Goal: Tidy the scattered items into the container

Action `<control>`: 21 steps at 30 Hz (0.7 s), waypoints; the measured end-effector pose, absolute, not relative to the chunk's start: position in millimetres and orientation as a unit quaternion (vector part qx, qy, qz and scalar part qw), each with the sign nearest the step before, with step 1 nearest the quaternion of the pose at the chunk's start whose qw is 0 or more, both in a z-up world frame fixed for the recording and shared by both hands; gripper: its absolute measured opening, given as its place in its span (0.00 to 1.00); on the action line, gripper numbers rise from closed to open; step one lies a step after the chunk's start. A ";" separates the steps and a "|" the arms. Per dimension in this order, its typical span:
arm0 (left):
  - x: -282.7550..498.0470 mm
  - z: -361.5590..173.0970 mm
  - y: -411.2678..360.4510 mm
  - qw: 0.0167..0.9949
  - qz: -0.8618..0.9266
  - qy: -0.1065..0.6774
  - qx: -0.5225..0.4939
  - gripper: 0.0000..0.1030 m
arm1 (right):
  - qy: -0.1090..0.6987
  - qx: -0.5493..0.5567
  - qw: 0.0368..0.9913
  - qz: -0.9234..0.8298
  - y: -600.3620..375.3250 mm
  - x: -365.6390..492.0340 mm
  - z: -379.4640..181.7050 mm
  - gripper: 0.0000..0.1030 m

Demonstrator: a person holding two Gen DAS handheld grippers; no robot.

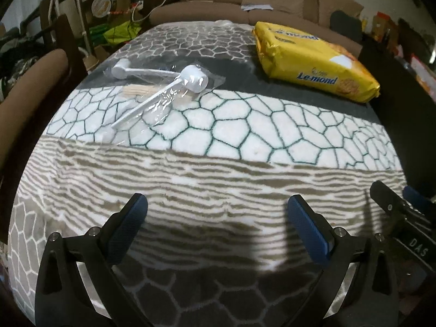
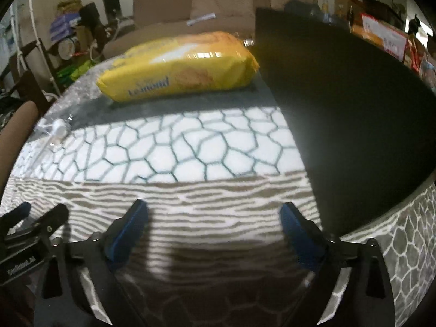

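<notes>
A yellow Le-mond biscuit pack [image 1: 313, 62] lies at the far right of the patterned cloth; it also shows in the right wrist view [image 2: 179, 65]. Two white plastic spoons in clear wrappers [image 1: 166, 87] lie at the far left, over a bundle of wooden sticks [image 1: 139, 90]; one spoon shows in the right wrist view [image 2: 58, 129]. A black container [image 2: 354, 114] stands to the right. My left gripper [image 1: 218, 218] is open and empty, low over the cloth's near part. My right gripper [image 2: 214, 223] is open and empty, beside the container's near corner.
The patterned cloth [image 1: 245, 136] covers the table. A brown sofa [image 1: 245, 2] stands behind it, and a brown chair back [image 1: 24, 103] at the left. Clutter and boxes [image 2: 381, 32] line the far right. The right gripper's body shows in the left wrist view [image 1: 400, 212].
</notes>
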State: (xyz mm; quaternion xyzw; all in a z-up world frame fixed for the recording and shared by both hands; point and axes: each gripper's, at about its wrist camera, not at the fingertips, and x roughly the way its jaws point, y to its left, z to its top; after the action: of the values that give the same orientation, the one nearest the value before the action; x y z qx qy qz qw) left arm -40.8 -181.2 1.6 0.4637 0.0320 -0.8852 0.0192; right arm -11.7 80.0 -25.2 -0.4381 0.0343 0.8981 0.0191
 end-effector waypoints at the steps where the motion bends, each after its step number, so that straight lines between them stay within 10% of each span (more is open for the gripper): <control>1: -41.3 0.8 -180.0 0.020 -0.885 0.028 0.465 1.00 | 0.032 -0.445 0.021 0.895 80.0 -13.1 -27.2 1.00; 21: -41.6 -1.4 -177.3 0.026 -0.883 0.015 0.468 1.00 | 0.010 -0.451 0.031 0.892 77.9 -13.0 -28.6 1.00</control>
State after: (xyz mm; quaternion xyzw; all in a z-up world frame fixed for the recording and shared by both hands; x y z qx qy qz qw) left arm -41.6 -177.3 -1.4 0.4682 0.0155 -0.8831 0.0257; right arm -13.0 77.9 -28.6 -0.4515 0.0096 0.8917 0.0305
